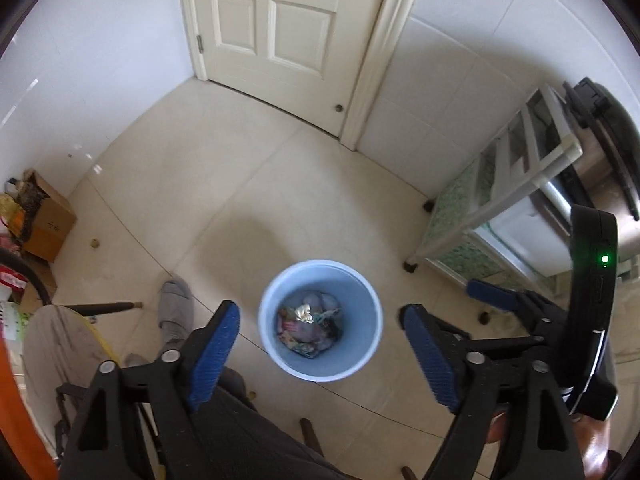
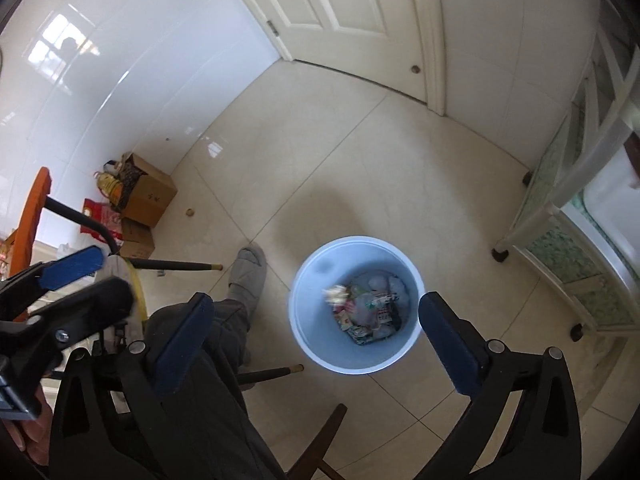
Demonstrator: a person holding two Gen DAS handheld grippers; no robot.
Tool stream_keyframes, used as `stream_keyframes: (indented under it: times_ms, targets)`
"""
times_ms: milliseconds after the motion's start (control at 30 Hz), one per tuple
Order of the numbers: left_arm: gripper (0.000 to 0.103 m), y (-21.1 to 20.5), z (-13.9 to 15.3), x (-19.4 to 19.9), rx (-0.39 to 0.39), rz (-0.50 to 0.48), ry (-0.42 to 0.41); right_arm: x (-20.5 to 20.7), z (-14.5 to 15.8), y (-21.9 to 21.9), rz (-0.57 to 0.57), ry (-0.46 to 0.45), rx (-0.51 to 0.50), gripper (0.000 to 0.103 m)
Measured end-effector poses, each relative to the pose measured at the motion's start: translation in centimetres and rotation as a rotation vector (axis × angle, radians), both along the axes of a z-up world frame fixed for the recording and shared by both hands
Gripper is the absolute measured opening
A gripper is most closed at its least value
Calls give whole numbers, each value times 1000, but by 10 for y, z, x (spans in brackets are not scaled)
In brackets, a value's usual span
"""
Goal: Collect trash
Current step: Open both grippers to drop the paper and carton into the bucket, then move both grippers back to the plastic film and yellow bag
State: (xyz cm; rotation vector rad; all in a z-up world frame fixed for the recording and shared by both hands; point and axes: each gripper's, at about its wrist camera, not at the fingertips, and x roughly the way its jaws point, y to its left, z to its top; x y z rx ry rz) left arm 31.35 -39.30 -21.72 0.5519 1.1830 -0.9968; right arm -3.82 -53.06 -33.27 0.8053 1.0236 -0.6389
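— Where's the bin?

— The blue trash bin [image 1: 320, 320] stands on the floor straight below, between my left gripper [image 1: 320, 344] and right gripper [image 2: 316, 340]. Both sets of fingers are apart, empty. Crumpled trash [image 2: 370, 312] lies inside.

— Nearer hand?

— Neither, I judge.

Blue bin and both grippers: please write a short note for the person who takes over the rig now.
Left gripper: open, nothing between its fingers, above the blue bin.
Right gripper: open and empty, also over the bin.
Trash: wrappers and crumpled paper lie at the bottom of the bin, which stands on the tiled floor near the person's slipper.
Done: neither gripper carries anything.
Left: look around for more trash; a small brown bit lies by the cardboard boxes.
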Motion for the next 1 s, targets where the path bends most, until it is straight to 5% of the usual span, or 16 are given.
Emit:
stream_keyframes:
  times_ms: [167, 400, 767, 1000]
  targets:
    - [90, -9, -5, -26, 6, 18, -68, -7, 4, -2, -32, 18, -21, 103]
    - [92, 20, 26, -45, -59, 59, -134, -2, 33, 11, -16, 1, -62, 103]
    - [93, 130, 112, -52, -230, 178, -223, 36, 118, 48, 75, -118, -185, 103]
    - [98, 223, 157, -51, -328, 340, -314, 79, 170, 95, 198, -200, -251, 103]
